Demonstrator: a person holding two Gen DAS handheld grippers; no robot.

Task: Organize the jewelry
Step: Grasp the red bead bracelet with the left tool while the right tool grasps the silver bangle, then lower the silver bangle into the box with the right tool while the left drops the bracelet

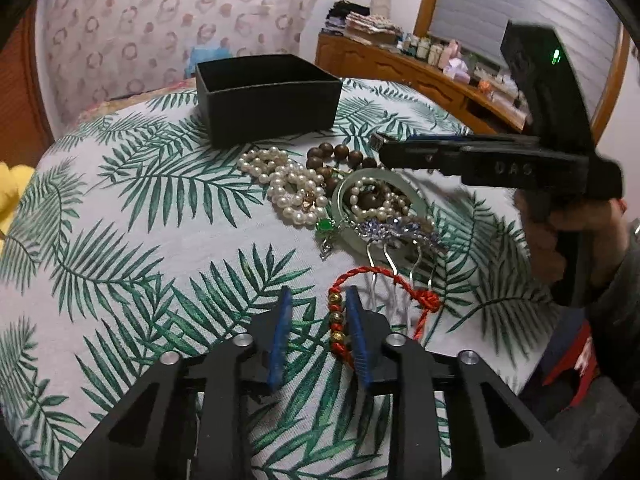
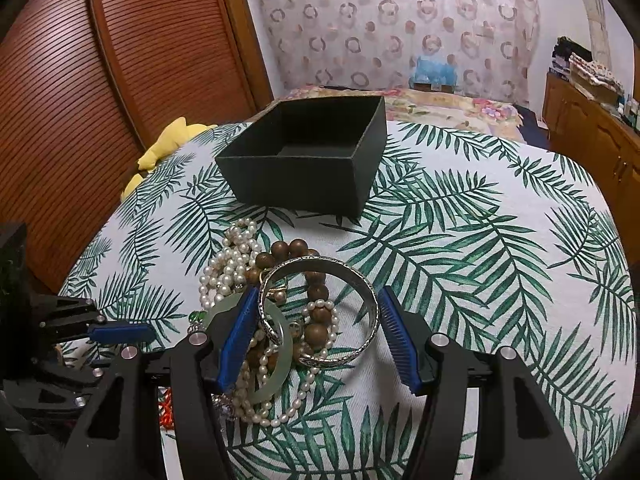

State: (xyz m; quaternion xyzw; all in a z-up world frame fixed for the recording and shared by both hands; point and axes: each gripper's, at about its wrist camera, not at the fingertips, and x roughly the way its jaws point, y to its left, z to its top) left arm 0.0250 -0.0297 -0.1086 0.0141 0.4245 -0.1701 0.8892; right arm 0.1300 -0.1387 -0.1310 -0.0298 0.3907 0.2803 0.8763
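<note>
A pile of jewelry lies on the palm-leaf cloth: white pearl strands (image 1: 286, 188), brown wooden beads (image 1: 340, 154), a pale jade bangle (image 2: 276, 344), a silver hair comb (image 1: 394, 236) and a red cord bracelet (image 1: 340, 320). An open black box (image 1: 266, 98) stands behind the pile. My left gripper (image 1: 318, 300) is open low over the cloth, its right finger by the red cord bracelet. My right gripper (image 2: 318, 300) is open, its fingers on either side of a silver bangle (image 2: 320, 308) that sits tilted on the pile; whether the pads touch it is unclear.
The round table's cloth (image 2: 480, 240) falls away at the right edge. A yellow soft toy (image 2: 168, 146) lies at the table's left. A wooden sideboard (image 1: 420, 72) with bottles stands at the back right. A louvered wooden door (image 2: 100, 80) is on the left.
</note>
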